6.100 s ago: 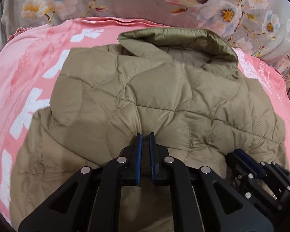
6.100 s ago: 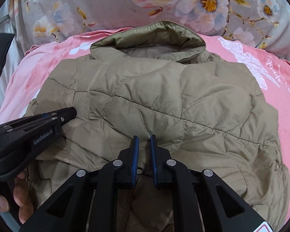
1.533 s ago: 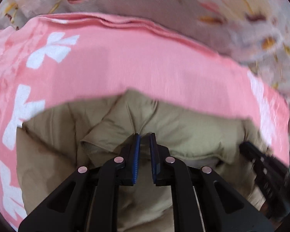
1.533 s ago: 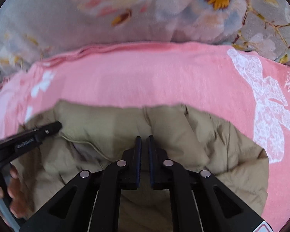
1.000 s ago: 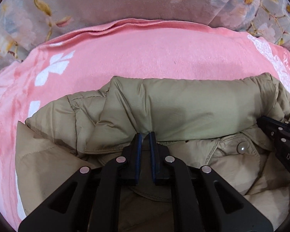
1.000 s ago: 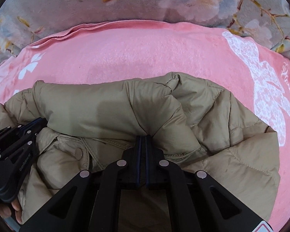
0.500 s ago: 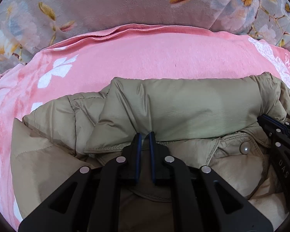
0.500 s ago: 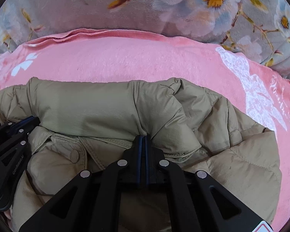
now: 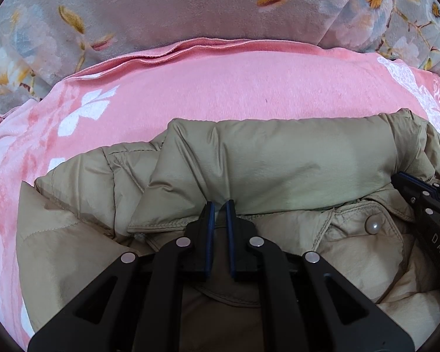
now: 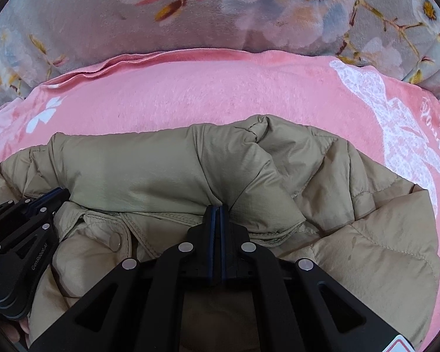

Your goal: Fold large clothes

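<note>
A tan quilted jacket (image 9: pixel 278 158) lies folded over on a pink blanket (image 9: pixel 220 88), its collar forming a padded roll along the far edge; it also shows in the right wrist view (image 10: pixel 149 164). My left gripper (image 9: pixel 219 205) is shut on the collar's lower edge, a thin fold between the blue pads. My right gripper (image 10: pixel 219 209) is shut tight on the same collar edge further right. Each gripper shows at the side of the other's view: the right one (image 9: pixel 425 205) and the left one (image 10: pixel 23 220). A pearl snap button (image 9: pixel 372 225) sits on the placket between them.
The pink blanket (image 10: pixel 220 94) with white floral prints spreads beyond the jacket. A grey floral bedcover (image 9: pixel 190 8) rises behind it. A bit of my left hand (image 10: pixel 17 331) shows at the lower left of the right wrist view.
The jacket was flipped over from back-up and laid down with its collar at the far edge. Over the last second both grippers stay clamped on the collar and shift only slightly.
</note>
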Action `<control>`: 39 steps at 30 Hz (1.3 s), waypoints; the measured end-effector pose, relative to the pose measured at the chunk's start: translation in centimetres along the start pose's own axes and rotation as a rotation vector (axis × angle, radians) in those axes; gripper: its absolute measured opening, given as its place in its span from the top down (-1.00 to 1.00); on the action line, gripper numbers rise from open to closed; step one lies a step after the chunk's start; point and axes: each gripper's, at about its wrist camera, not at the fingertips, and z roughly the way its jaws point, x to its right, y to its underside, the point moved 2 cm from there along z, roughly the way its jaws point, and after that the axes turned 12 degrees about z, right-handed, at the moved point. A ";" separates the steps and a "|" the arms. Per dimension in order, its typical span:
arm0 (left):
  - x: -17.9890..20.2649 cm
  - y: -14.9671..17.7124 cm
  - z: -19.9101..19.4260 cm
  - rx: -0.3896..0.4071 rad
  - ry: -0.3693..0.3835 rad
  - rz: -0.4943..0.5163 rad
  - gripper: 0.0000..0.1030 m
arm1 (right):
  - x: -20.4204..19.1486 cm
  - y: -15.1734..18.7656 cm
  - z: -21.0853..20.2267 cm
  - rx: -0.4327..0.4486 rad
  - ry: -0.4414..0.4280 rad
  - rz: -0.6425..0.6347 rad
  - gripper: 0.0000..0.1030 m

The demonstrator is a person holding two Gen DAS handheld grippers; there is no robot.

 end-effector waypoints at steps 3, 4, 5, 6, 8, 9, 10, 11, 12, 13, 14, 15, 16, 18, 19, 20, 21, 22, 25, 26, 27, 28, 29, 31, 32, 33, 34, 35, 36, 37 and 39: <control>0.0 0.0 0.0 -0.001 -0.001 0.001 0.87 | 0.0 0.0 0.0 0.000 -0.001 -0.001 1.00; 0.0 0.0 0.0 0.000 -0.002 0.002 0.87 | 0.1 0.0 0.0 0.001 -0.002 0.000 1.00; 0.0 0.0 0.0 0.000 -0.002 0.001 0.87 | 0.1 -0.1 0.0 0.000 -0.002 0.000 1.00; -0.1 0.0 0.0 0.001 -0.001 0.000 0.87 | 0.1 -0.1 0.0 0.000 -0.004 0.001 1.00; -0.2 -0.1 0.0 0.003 0.001 -0.001 0.87 | 0.2 -0.1 0.0 0.000 -0.011 0.008 1.00; -0.2 -0.1 0.1 0.005 0.003 -0.004 0.87 | 0.3 -0.2 0.0 0.000 -0.016 0.013 1.00; -0.3 -0.1 0.1 0.006 0.005 -0.007 0.87 | 0.4 -0.3 0.1 0.000 -0.025 0.021 1.00; -0.4 -0.2 0.1 0.007 0.005 -0.010 0.87 | 0.5 -0.4 0.1 -0.002 -0.036 0.032 1.00; -0.5 -0.3 0.2 0.007 0.006 -0.013 0.87 | 0.7 -0.4 0.1 -0.003 -0.049 0.045 1.00; -0.6 -0.3 0.1 0.009 0.006 -0.015 0.87 | 1.0 -0.5 0.1 -0.007 -0.070 0.063 1.00; -0.6 -0.2 0.0 0.011 0.007 -0.016 0.87 | 1.7 -0.6 0.0 -0.014 -0.115 0.101 1.00; -0.8 -0.1 -0.3 0.015 0.013 -0.023 0.86 | 2.1 -0.6 -0.3 -0.015 -0.139 0.127 1.00; -1.1 0.3 -1.0 0.017 0.027 -0.033 0.85 | 2.9 -0.2 -1.2 -0.016 -0.157 0.164 1.00; -1.6 1.6 -3.5 0.013 0.045 -0.050 0.54 | 3.8 0.9 -3.9 -0.012 -0.142 0.196 0.89; -1.9 2.6 -5.3 0.023 0.055 -0.058 0.32 | 4.7 2.2 -6.6 -0.005 -0.140 0.214 0.75; -2.5 4.3 -7.9 0.029 0.062 -0.068 -0.32 | 5.3 3.1 -8.4 -0.007 -0.149 0.217 0.69; -2.8 5.6 -9.6 0.032 0.068 -0.079 -0.70 | 6.0 4.5 -10.6 -0.017 -0.164 0.209 0.52; -3.4 7.8 -12.1 0.053 0.099 -0.090 -0.70 | 7.1 6.8 -13.7 -0.023 -0.178 0.179 0.36; -4.6 14.4 -17.9 0.040 0.125 -0.077 -0.71 | 10.5 12.9 -21.2 0.013 -0.099 0.081 -0.02; -5.1 16.7 -19.3 0.017 0.121 -0.082 -0.73 | 11.6 14.5 -23.0 0.028 -0.074 0.061 -0.09; -6.0 19.8 -20.9 -0.011 0.134 -0.104 -0.73 | 13.0 17.0 -25.5 0.040 -0.044 0.044 -0.21; -6.7 22.2 -22.1 -0.028 0.142 -0.128 -0.73 | 14.6 19.4 -27.8 0.046 -0.025 0.040 -0.27; -7.5 24.9 -23.2 -0.050 0.151 -0.164 -0.73 | 16.1 21.5 -29.6 0.049 -0.008 0.048 -0.29; -9.0 29.6 -24.8 -0.077 0.189 -0.245 -0.73 | 18.8 25.4 -32.3 0.040 0.013 0.100 -0.39; -9.6 31.5 -25.3 -0.092 0.195 -0.290 -0.73 | 19.8 26.8 -33.0 0.029 0.012 0.126 -0.39; -10.2 33.7 -25.9 -0.102 0.208 -0.342 -0.73 | 20.9 28.4 -33.5 0.008 0.001 0.161 -0.39; -10.5 35.3 -26.3 -0.108 0.220 -0.378 -0.73 | 21.8 30.3 -34.1 -0.015 -0.020 0.204 -0.39; -10.6 37.0 -26.7 -0.114 0.235 -0.416 -0.72 | 22.1 31.4 -34.5 -0.021 -0.043 0.229 -0.39; -10.6 37.9 -27.1 -0.103 0.247 -0.439 -0.72 | 22.4 32.5 -34.8 -0.022 -0.066 0.253 -0.39; -10.6 38.6 -27.6 -0.091 0.254 -0.451 -0.72 | 22.6 33.7 -35.1 -0.022 -0.089 0.284 -0.39; -10.1 39.2 -28.5 -0.071 0.267 -0.466 -0.72 | 22.7 34.6 -35.0 -0.030 -0.118 0.328 -0.39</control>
